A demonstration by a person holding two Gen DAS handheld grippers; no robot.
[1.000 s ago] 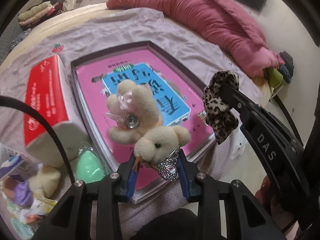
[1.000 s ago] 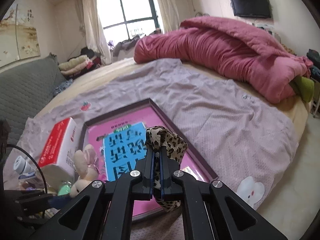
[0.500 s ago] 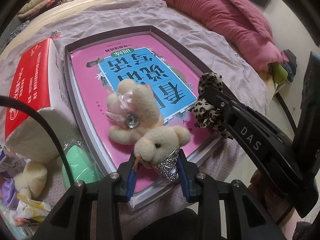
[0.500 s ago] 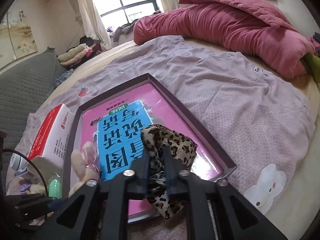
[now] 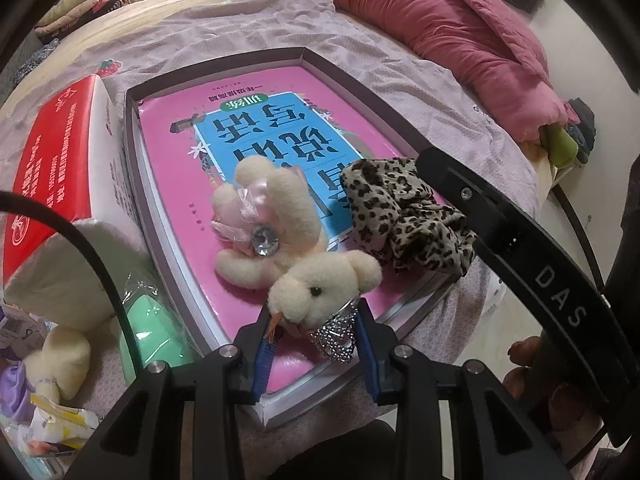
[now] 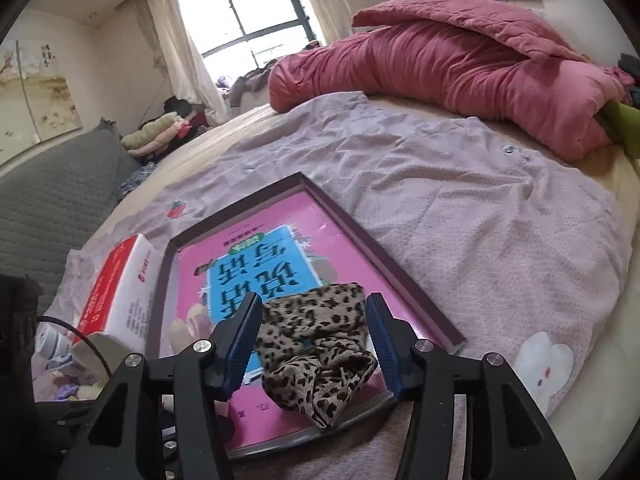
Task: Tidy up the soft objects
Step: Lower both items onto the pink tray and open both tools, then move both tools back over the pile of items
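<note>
- Left gripper (image 5: 312,332): blue pads clamped on the head and beaded collar of a cream plush bear with a pink ribbon and a gem (image 5: 280,236), which lies on the pink-and-blue book (image 5: 256,140) in a shallow dark-rimmed box (image 5: 360,92).
- Right gripper (image 6: 312,340): jaws opening; leopard-print fabric scrunchie (image 6: 316,344) lies loose between them, on the book's near right corner.
- Red-and-white tissue pack (image 5: 56,168): left of the box.

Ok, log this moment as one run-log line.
left gripper: shut on plush bear | right gripper: opening, leopard scrunchie between, unpressed | both over pink book in tray
</note>
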